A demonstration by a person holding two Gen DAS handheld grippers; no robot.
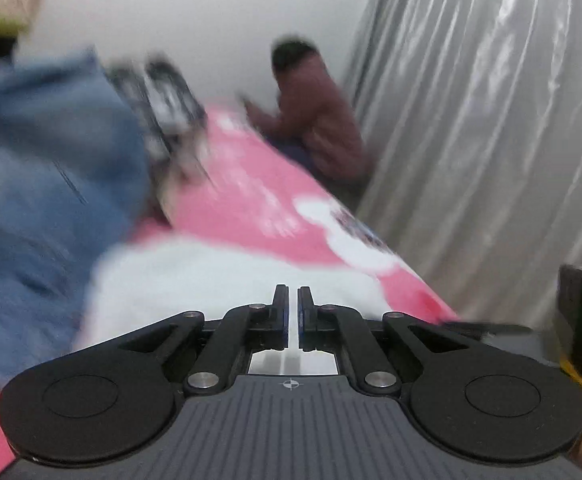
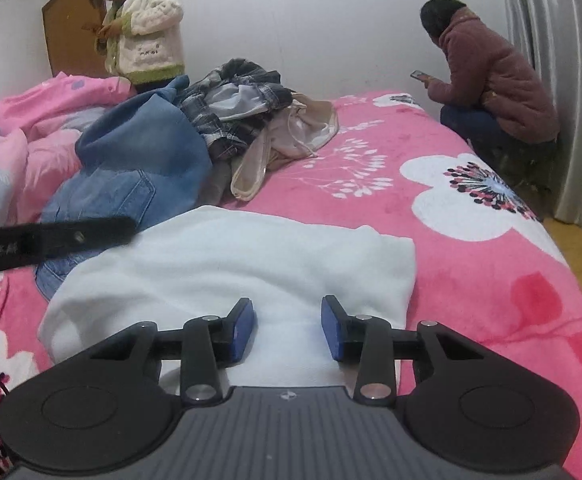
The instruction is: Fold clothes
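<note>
Fingers (image 2: 287,328) of the right gripper stand apart above the white garment (image 2: 227,264).

Both wrist views low over bed (image 2: 471,240); left blurred, perhaps tilted.

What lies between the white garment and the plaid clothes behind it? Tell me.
In the right wrist view, the blue denim piece and a strip of pink bedcover separate the white garment from the plaid clothes.

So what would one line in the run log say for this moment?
task: fold clothes | white garment: flat on pink bed cover | left tongs: shut, empty | right tongs: open above garment | unfolded pile: behind
</note>
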